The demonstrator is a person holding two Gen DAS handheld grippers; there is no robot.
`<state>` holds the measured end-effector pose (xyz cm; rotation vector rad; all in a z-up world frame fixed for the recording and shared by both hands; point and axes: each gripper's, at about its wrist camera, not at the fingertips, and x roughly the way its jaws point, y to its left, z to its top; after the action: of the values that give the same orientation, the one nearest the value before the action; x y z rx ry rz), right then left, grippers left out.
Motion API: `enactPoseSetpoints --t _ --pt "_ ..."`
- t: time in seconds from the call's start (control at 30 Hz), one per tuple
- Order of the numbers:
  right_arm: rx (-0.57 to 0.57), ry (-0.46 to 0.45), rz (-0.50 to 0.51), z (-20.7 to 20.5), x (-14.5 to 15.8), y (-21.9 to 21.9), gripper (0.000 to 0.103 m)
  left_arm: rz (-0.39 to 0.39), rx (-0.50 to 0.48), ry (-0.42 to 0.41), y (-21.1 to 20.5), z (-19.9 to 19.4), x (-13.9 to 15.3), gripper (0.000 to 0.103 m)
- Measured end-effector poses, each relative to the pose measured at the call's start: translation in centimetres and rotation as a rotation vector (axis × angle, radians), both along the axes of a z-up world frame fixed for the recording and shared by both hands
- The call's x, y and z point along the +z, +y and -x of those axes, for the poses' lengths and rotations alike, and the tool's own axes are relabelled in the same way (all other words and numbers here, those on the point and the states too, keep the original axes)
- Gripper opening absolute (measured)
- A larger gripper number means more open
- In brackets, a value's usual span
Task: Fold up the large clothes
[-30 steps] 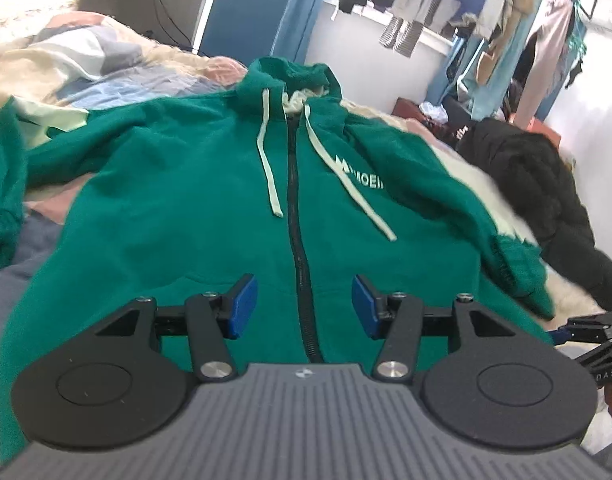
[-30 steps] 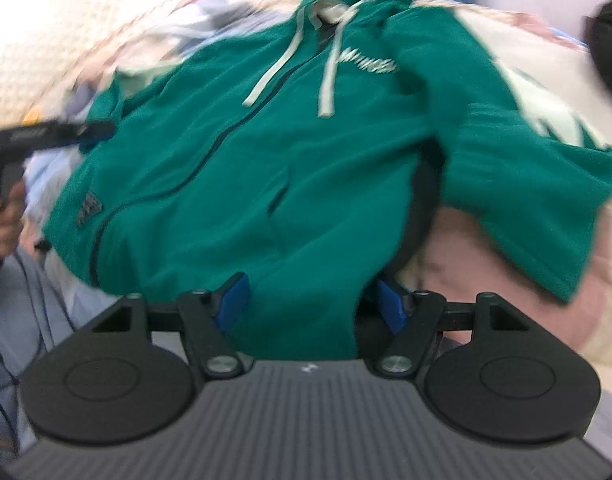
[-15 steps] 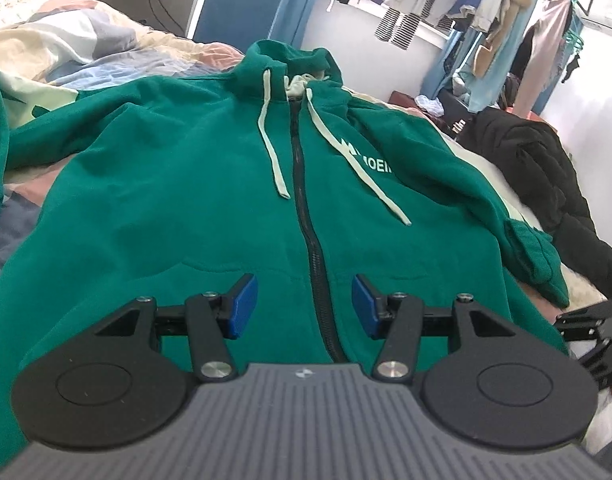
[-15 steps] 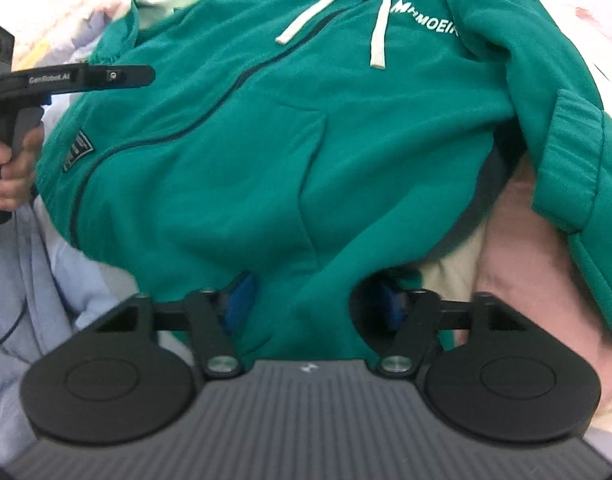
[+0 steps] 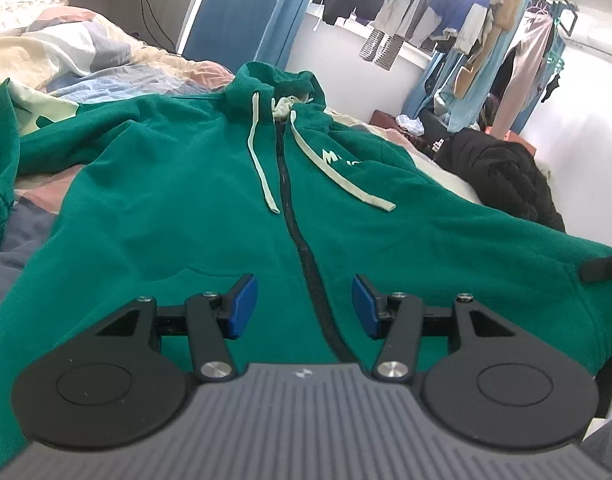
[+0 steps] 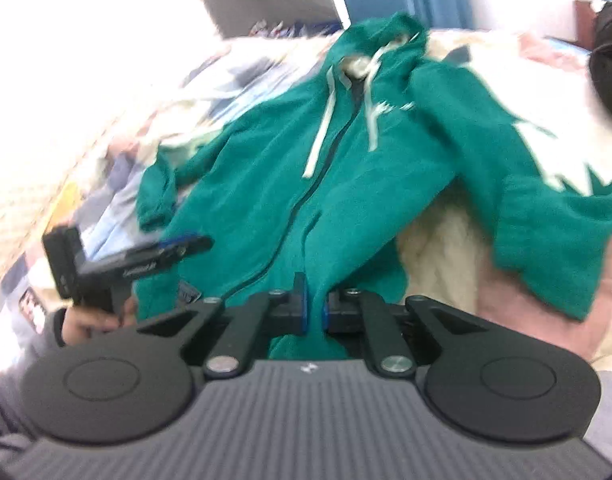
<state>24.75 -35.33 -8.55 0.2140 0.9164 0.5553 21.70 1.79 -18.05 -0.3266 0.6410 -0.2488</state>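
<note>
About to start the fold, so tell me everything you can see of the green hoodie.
The green hoodie is fleece-like, zipped shut with a dark zipper, pale drawstrings and white chest lettering. It lies face up on the bed, sleeves spread. The right gripper has just closed on its bottom hem; the left gripper hovers open above the hem.

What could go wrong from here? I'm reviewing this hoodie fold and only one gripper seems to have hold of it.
1. The right gripper, whose jaws have just been closing, pinches only a narrow bunch of the green hoodie's hem; the fleece could slip out.
2. The left gripper is open over the zipper, holding nothing, so a one-sided lift may skew the hoodie.
3. The loose drawstrings may get trapped in a fold.
</note>
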Motion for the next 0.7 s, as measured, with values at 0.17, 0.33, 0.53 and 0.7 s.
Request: enactPoseSetpoints --t 0.17,0.33,0.53,0.7 --pt "-0.151 0.131 0.047 -0.3 -3.9 -3.6 0.010 0.007 0.004 0.015 0.1 0.1 -0.1 0.058" --pt "-0.245 0.272 0.100 -0.3 -9.4 -6.7 0.009 -0.007 0.004 0.043 0.1 -0.3 -0.6 0.058" --pt "-0.248 0.296 0.118 -0.3 -11.1 -5.9 0.009 -0.079 -0.007 0.125 -0.7 -1.3 -2.1 0.058" --pt "-0.256 0.260 0.148 0.2 -8.6 -5.2 0.023 -0.125 -0.026 0.185 -1.8 -1.9 -3.8 0.058"
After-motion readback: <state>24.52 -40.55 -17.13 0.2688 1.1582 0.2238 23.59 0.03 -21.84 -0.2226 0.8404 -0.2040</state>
